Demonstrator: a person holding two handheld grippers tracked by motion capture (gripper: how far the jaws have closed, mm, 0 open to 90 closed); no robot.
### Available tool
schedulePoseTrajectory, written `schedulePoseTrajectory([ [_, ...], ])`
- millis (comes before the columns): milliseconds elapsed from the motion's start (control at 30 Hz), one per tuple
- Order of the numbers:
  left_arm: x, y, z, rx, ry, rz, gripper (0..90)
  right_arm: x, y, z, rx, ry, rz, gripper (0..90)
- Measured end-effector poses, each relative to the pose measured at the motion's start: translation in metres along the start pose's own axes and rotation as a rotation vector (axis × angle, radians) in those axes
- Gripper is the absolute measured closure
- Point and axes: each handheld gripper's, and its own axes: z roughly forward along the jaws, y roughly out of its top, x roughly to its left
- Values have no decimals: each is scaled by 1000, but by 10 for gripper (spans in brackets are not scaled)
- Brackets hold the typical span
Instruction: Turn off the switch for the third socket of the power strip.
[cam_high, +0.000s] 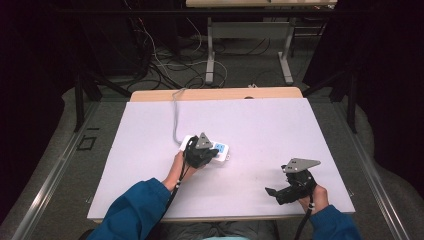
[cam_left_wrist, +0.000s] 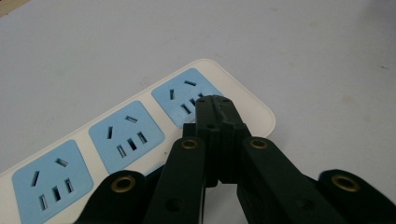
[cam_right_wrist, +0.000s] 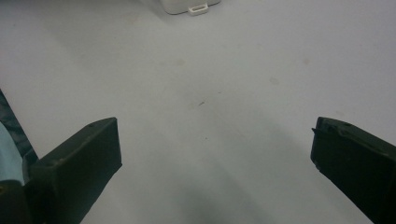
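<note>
One white power strip (cam_left_wrist: 140, 135) with three blue sockets is seen at frame centre, under the left gripper (cam_left_wrist: 214, 100), jaws closed empty. The right gripper (cam_right_wrist: 210, 144), lower right, is spread wide, empty.

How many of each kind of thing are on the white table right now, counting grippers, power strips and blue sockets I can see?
Grippers: 2, the left gripper and the right gripper
Power strips: 1, the white power strip
Blue sockets in the left gripper view: 3
Total: 6
</note>
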Motion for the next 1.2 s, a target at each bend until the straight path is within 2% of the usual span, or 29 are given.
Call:
schedulePoseTrajectory([
  [133, 0, 0, 0, 1, -8, -9, 900, 0, 0, 1, -8, -6, 6, 13],
  [1200, -4, 2, 0, 7, 14, 18, 900, 0, -1, 0, -7, -4, 0, 13],
])
